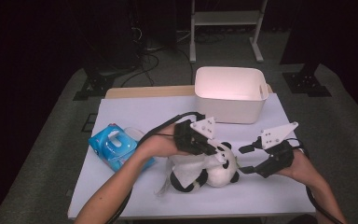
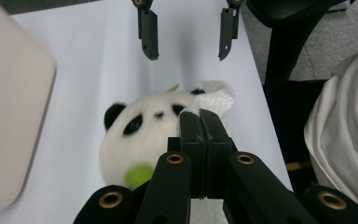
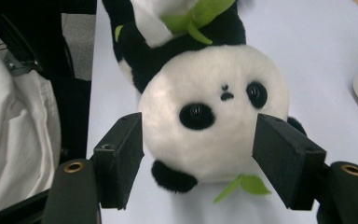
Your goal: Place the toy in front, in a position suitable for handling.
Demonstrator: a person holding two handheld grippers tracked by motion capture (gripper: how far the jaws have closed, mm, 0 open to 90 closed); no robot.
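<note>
Between the wide-open right claw jaws, the panda; left claw clamped on a tissue.

Your high view looks forward and down from above your side of the bench, far enough off to take in its whole white top and the floor beyond. Your left gripper view rides the left hand-held gripper and looks along its jaws, close over the panda toy. Your right gripper view sits closer still, facing the same panda toy head-on. All three views share that toy and the white surface around it.
</note>
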